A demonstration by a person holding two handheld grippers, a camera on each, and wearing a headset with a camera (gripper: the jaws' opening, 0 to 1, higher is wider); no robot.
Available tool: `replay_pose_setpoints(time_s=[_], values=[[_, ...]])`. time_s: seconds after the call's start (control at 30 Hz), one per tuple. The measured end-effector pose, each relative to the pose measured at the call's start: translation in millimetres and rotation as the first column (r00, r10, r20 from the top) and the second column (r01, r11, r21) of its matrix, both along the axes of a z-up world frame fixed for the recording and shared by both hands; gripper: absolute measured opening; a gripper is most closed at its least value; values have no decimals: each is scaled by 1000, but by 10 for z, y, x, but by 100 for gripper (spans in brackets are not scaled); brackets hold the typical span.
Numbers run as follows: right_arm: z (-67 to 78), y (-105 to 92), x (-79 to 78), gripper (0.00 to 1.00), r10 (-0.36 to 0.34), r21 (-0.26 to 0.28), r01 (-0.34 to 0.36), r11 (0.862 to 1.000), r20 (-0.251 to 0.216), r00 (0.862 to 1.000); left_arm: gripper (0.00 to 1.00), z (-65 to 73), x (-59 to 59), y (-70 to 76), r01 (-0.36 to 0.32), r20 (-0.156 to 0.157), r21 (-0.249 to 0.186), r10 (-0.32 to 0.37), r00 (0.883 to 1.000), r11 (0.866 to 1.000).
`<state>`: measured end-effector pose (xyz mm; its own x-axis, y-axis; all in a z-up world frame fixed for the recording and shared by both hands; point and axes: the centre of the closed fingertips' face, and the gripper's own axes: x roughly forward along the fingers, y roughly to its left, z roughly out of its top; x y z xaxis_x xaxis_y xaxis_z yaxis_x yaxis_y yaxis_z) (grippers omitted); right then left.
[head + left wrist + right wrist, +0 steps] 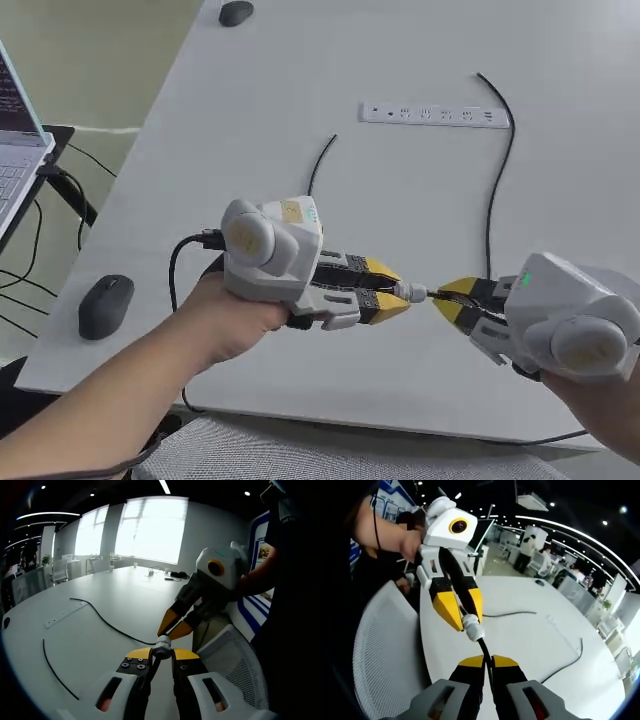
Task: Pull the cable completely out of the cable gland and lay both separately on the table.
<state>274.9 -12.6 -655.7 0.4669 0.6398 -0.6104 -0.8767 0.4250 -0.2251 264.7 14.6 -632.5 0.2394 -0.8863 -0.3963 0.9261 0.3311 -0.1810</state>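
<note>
A small white cable gland sits pinched in the yellow tips of my left gripper, which is shut on it just above the table's near edge. A thin black cable comes out of the gland and runs straight into my right gripper, which is shut on it a short way off. In the left gripper view the gland rests between my own tips, with the right gripper pointing at it. In the right gripper view my jaws clamp the cable below the gland.
A white table holds a power strip, a long black cable, a short black wire and two mice. A laptop stands at left. A mesh chair is below.
</note>
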Motion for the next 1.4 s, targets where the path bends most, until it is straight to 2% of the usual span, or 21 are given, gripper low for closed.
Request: replay_pose_setpoints(time_s=[0.33, 0.37, 0.4, 0.5, 0.63, 0.73, 0.83, 0.9, 0.97, 1.07, 1.13, 1.2, 1.27, 1.4], values=[[-113, -152, 37, 0, -78, 28, 79, 996, -49, 996, 15, -13, -11, 4, -9, 0, 7, 9, 1000, 1000], [-130, -178, 50, 0, -95, 35, 97, 995, -59, 994, 15, -14, -11, 4, -11, 1, 7, 11, 1000, 1000], [-154, -205, 56, 0, -126, 52, 131, 990, -92, 988, 15, -15, -11, 5, -13, 1, 8, 13, 1000, 1000], [-201, -273, 94, 0, -148, 45, 153, 987, -97, 984, 15, -21, -5, 7, -18, 4, 10, 18, 1000, 1000], [-259, -363, 122, 0, -201, 53, 209, 977, -127, 971, 15, -26, -7, 1, -20, 7, 12, 20, 1000, 1000], [-307, -428, 138, 0, -251, 66, 264, 962, -162, 954, 15, -26, 0, -3, -26, 8, 10, 26, 1000, 1000], [-375, -496, 151, 0, -311, 88, 336, 938, -215, 926, 15, -30, 10, -4, -30, 13, 11, 30, 999, 999], [-435, -552, 146, 0, -349, 76, 377, 923, -245, 904, 15, -30, 10, -9, -33, 14, 11, 33, 999, 999], [-488, -582, 151, 0, -378, 89, 415, 905, -278, 883, 15, -30, 6, -17, -34, 17, 11, 34, 999, 999], [-547, -629, 152, 0, -407, 80, 448, 890, -299, 863, 15, -38, 4, -28, -36, 23, 15, 35, 999, 999], [-588, -642, 148, 0, -419, 70, 459, 886, -307, 854, 15, -49, 3, -37, -40, 22, 18, 39, 999, 999], [-599, -640, 140, 0, -422, 67, 463, 884, -312, 851, 15, -65, -4, -50, -39, 23, 24, 38, 999, 999], [-604, -633, 128, 0, -417, 60, 451, 890, -292, 861, 15, -74, 1, -46, -43, 26, 30, 42, 999, 999], [-588, -627, 114, 0, -405, 64, 438, 897, -279, 871, 15, -81, 30, -10, -59, 31, 39, 58, 998, 997]])
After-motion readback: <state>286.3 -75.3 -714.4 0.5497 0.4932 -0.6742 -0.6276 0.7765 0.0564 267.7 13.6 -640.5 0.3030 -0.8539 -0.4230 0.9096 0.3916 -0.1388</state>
